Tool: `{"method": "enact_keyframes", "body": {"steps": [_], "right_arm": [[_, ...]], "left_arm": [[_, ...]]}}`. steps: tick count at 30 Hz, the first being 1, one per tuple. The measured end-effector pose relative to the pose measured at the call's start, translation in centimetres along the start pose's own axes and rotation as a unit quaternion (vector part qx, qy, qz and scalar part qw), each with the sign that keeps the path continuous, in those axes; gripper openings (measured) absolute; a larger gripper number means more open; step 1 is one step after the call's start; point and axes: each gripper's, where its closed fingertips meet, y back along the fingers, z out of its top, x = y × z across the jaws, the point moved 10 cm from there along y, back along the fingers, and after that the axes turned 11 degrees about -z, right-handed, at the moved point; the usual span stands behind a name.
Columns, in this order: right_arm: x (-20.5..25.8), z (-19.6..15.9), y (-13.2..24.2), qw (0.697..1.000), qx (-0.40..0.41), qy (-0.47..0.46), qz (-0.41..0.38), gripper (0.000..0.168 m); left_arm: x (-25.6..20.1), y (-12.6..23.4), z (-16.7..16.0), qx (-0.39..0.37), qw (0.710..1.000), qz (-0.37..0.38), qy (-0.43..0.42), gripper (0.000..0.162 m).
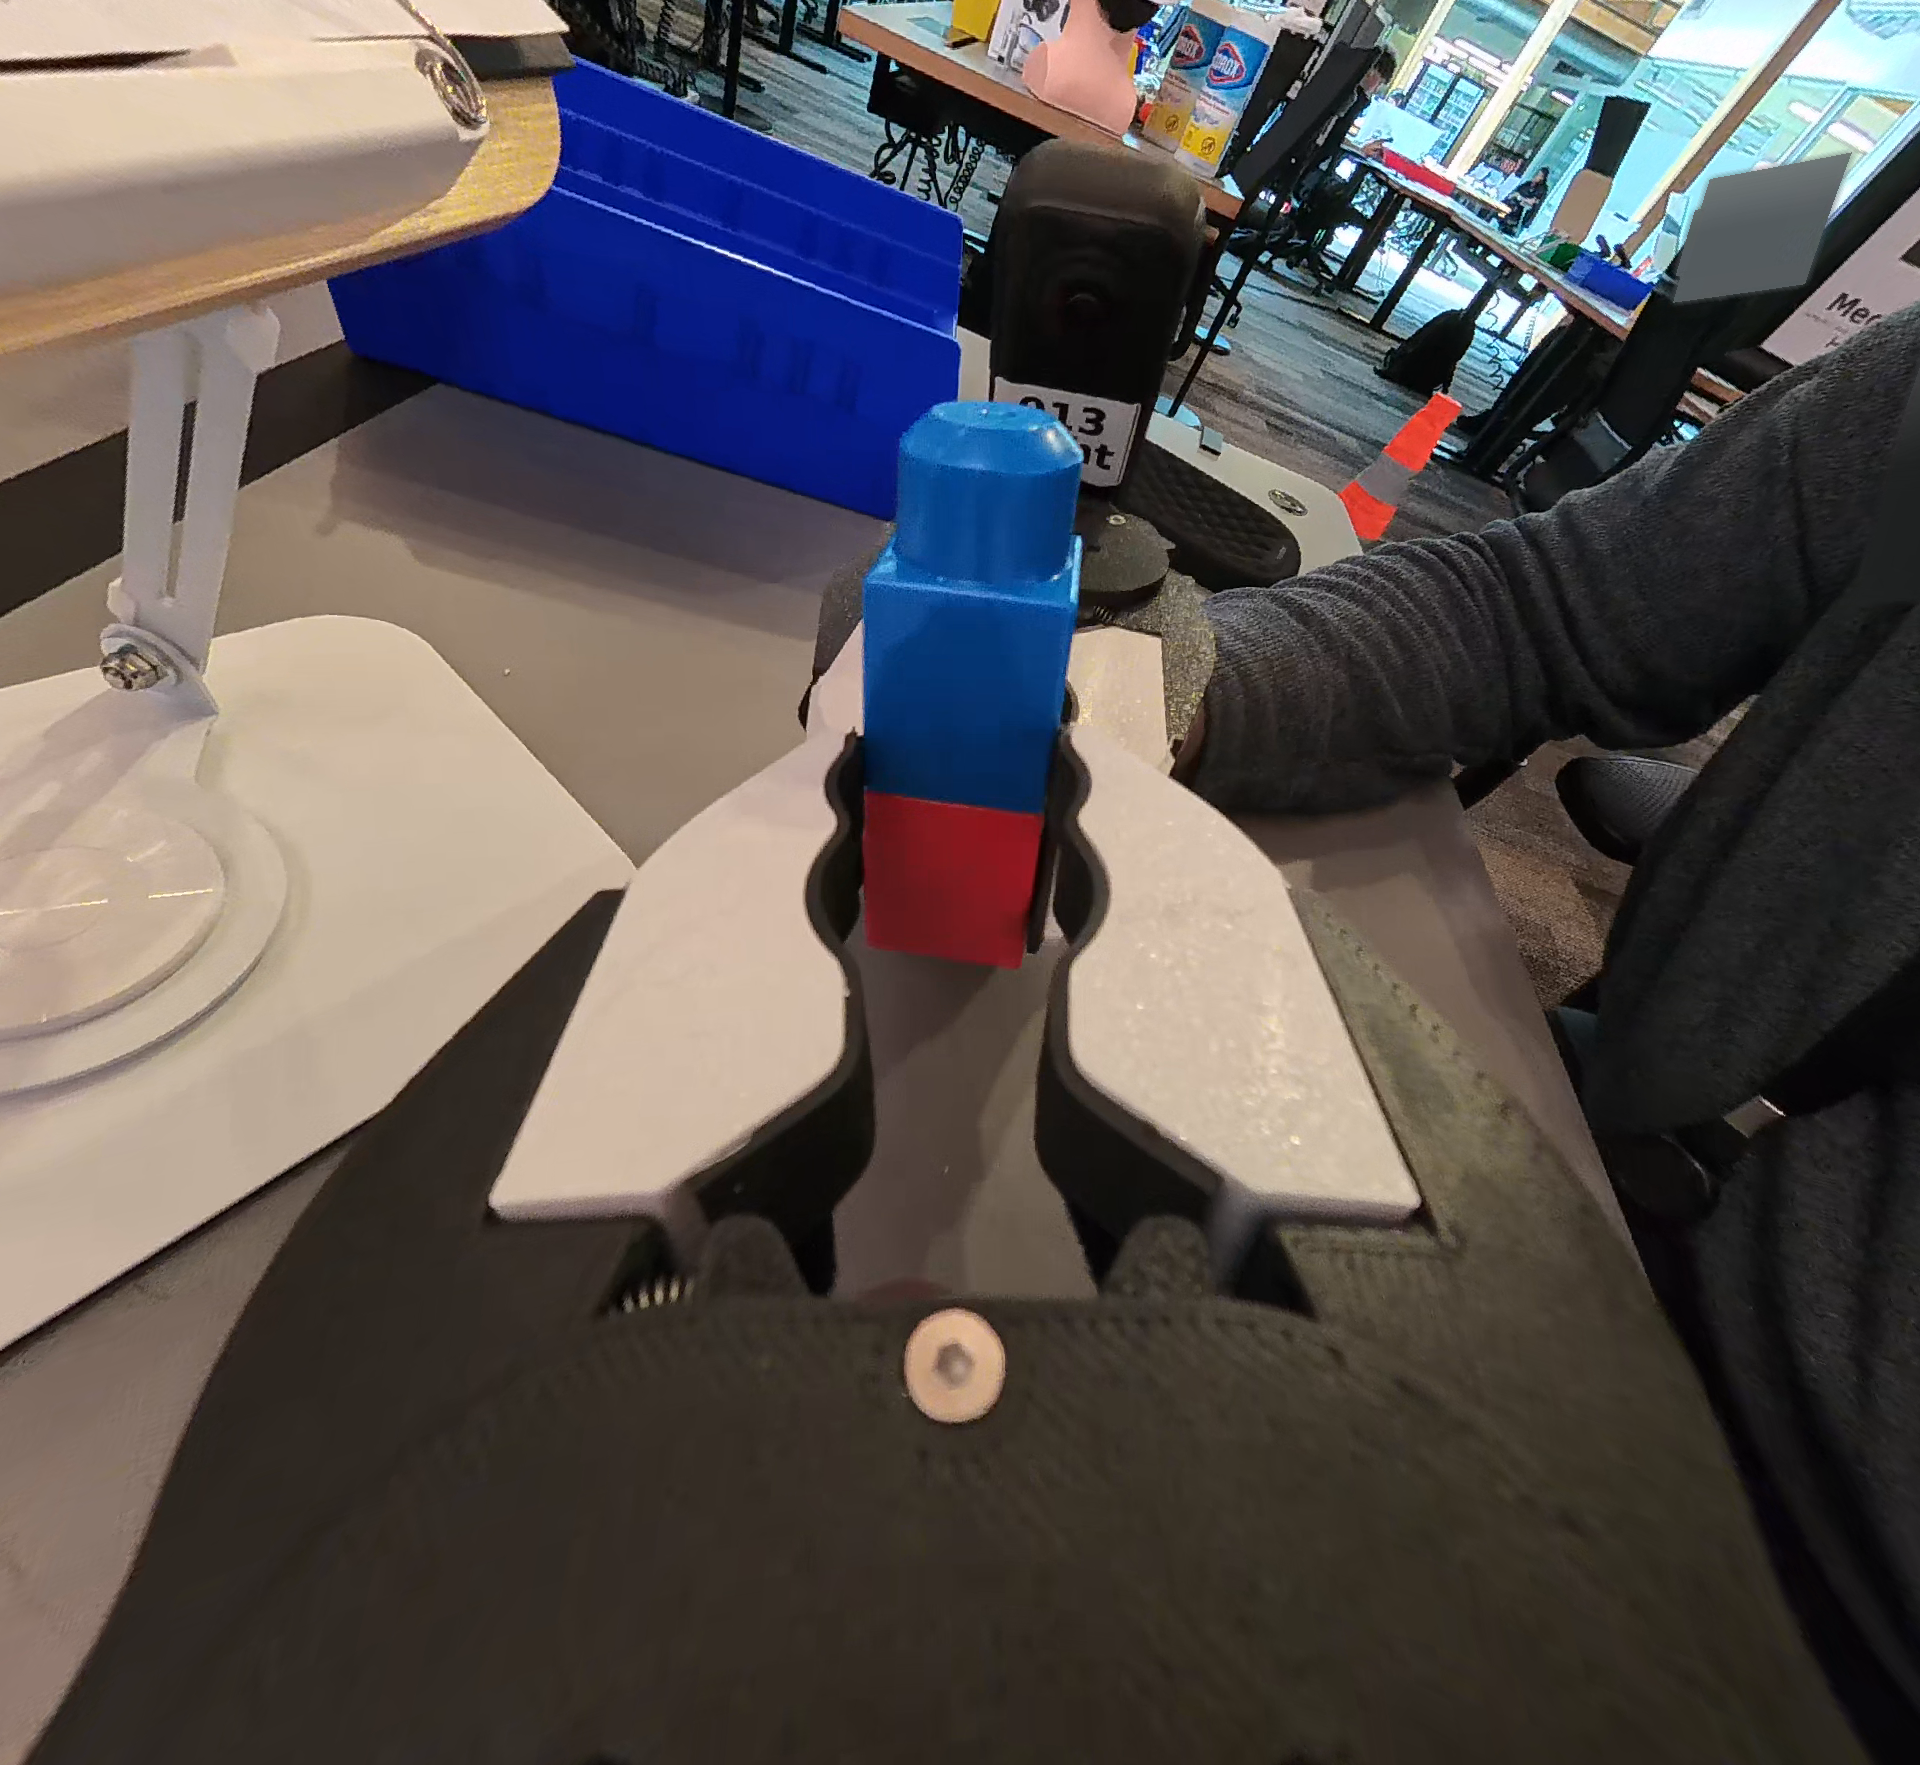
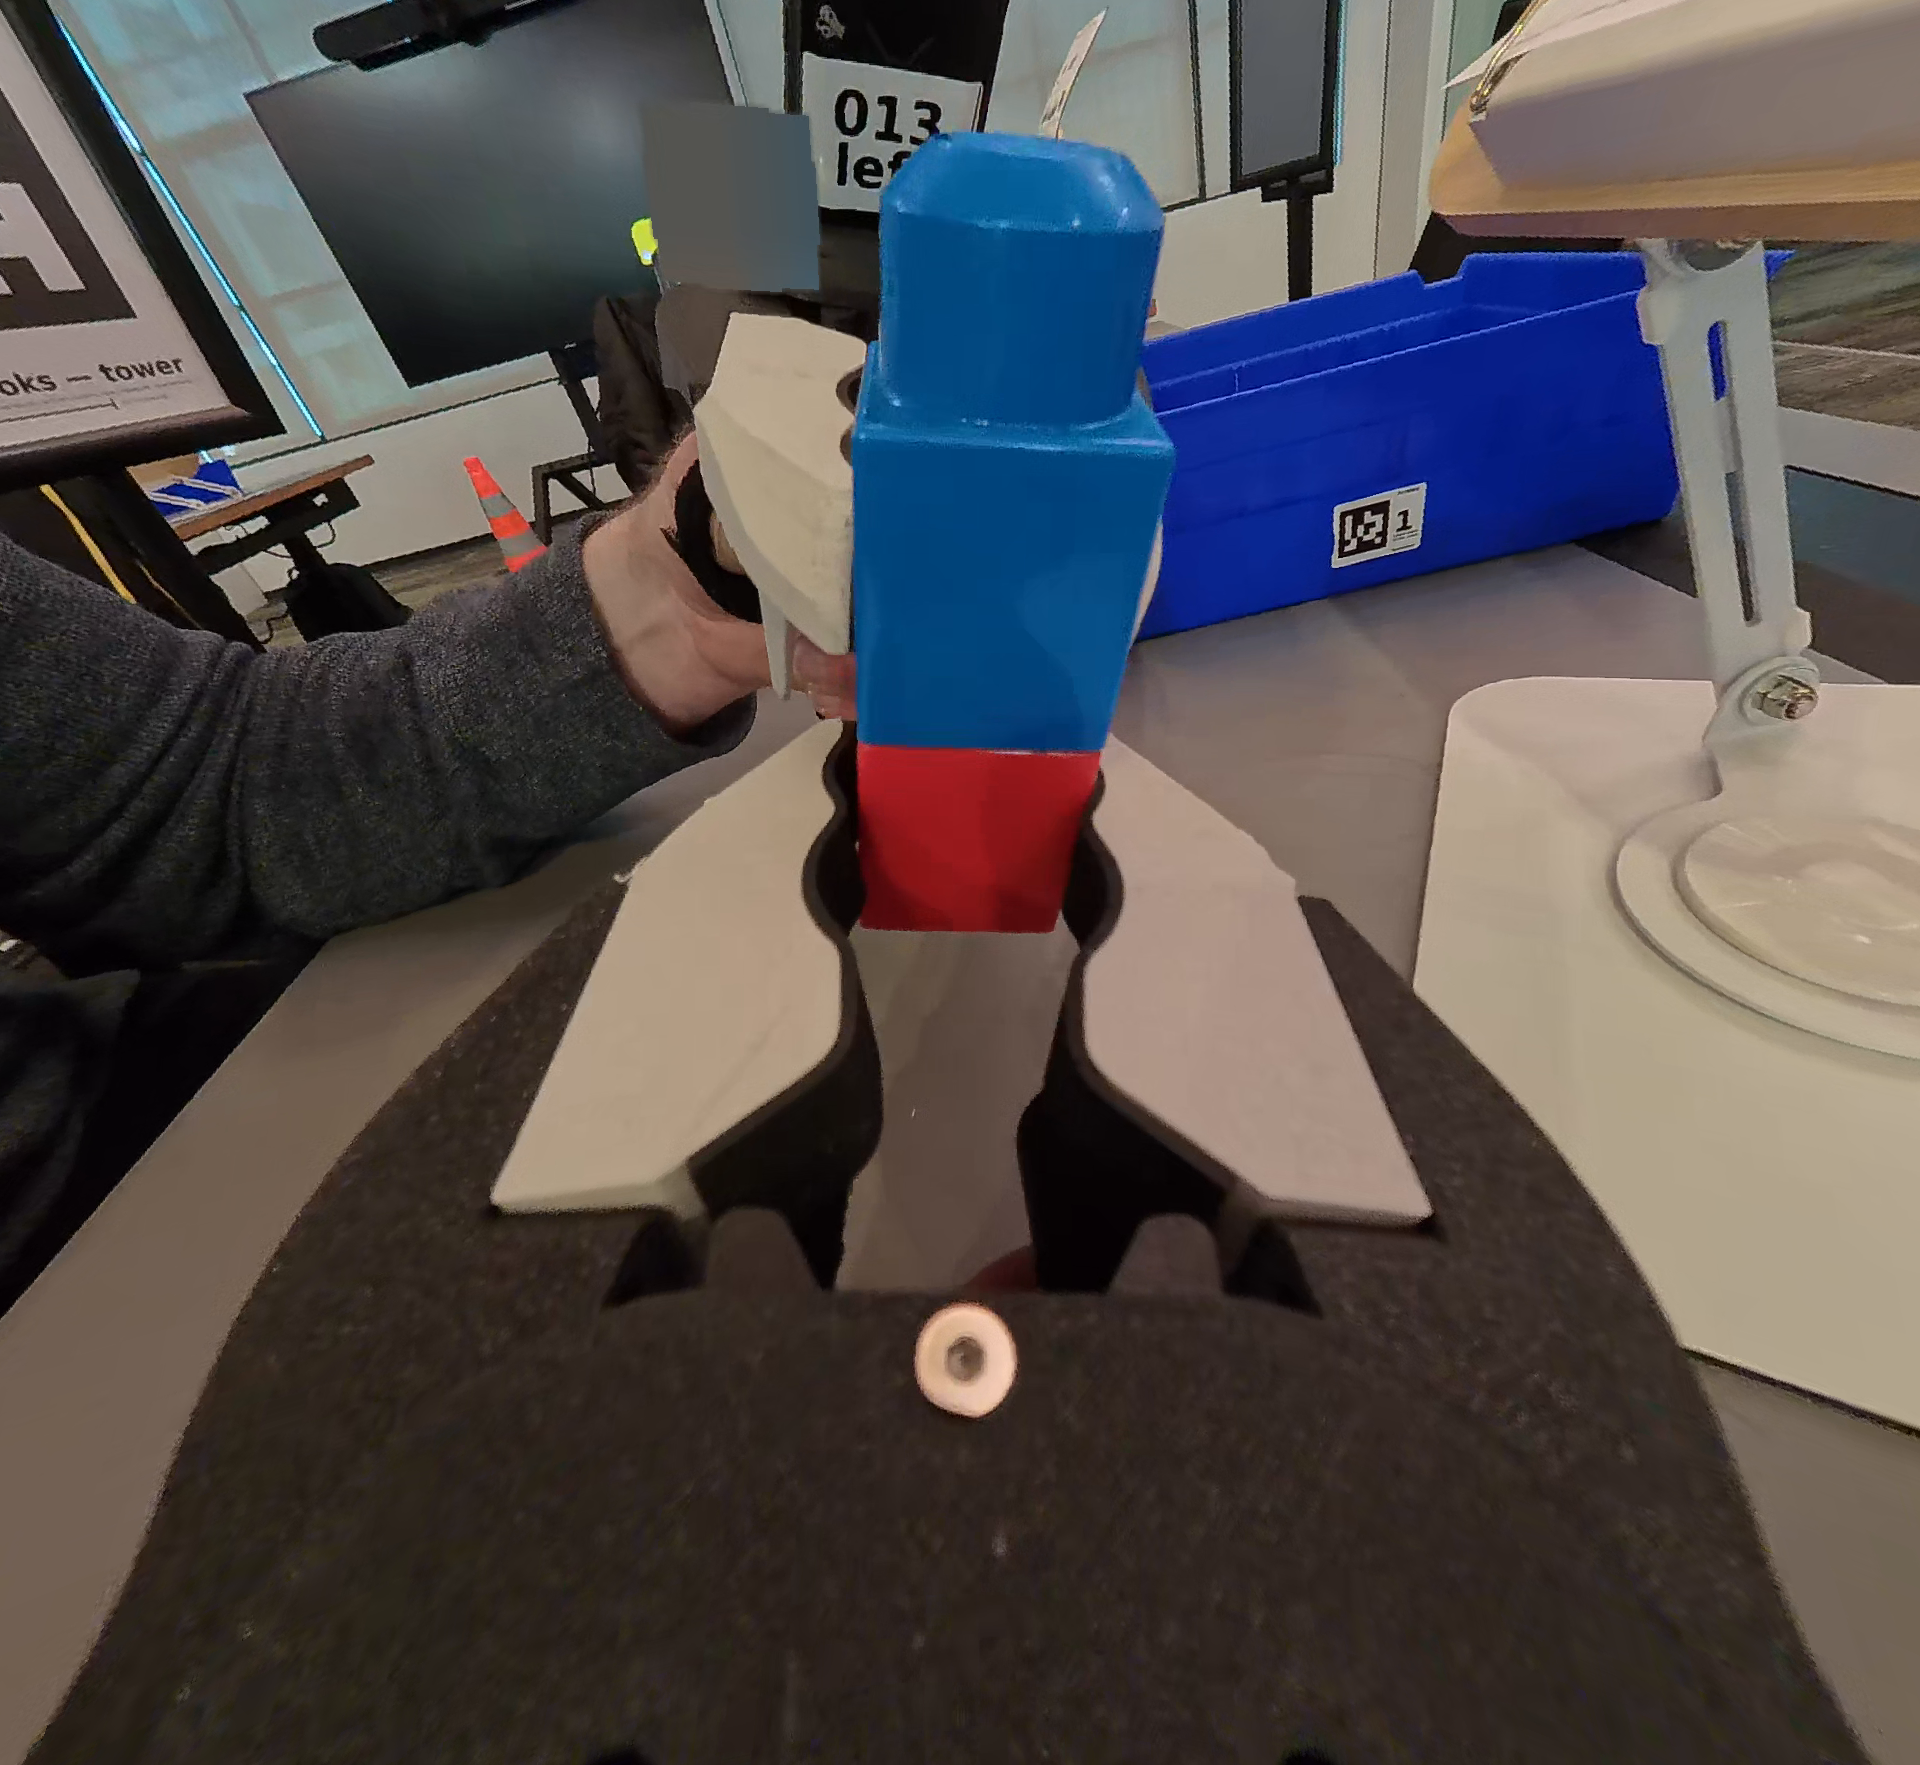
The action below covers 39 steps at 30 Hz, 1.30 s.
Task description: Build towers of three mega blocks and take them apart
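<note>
Blocks stand stacked on the table (image 1: 582, 520): blue block (image 1: 971, 666) on top of red block (image 1: 951, 874). Left tool (image 1: 951, 868) is clamped on the red block, and right tool (image 2: 971, 837) grips the same block from the opposite side. Behind the stack sits a blue bin (image 1: 665, 292); a white stand (image 2: 1714, 489) rises beside it.
</note>
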Motion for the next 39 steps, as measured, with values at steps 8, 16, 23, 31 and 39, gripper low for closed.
{"method": "enact_keyframes", "body": {"steps": [8, 16, 23, 31, 39], "right_arm": [[0.0, 0.0, -0.1, 1.000, 0.003, 0.001, 0.005, 0.035], [-0.4, 0.1, 0.2, 1.000, -0.013, -0.024, 0.014, 0.043], [-0.8, 0.2, 0.8, 0.997, -0.049, -0.045, 0.029, 0.047], [-0.9, 0.3, 1.1, 0.996, -0.070, -0.054, 0.030, 0.037], [-0.9, 0.3, 1.1, 0.996, -0.071, -0.048, 0.018, 0.035]], "left_arm": [[0.1, -0.9, -0.4, 0.019, 1.000, 0.005, -0.006, 0.036], [0.1, 0.3, -0.1, 0.003, 1.000, -0.001, 0.005, 0.036], [0.3, 0.6, -0.6, 0.061, 0.998, 0.029, 0.019, 0.036], [0.3, -1.9, -1.4, 0.087, 0.996, 0.012, 0.000, 0.036], [0.4, -2.0, -1.5, 0.081, 0.997, 0.013, 0.008, 0.036]]}}
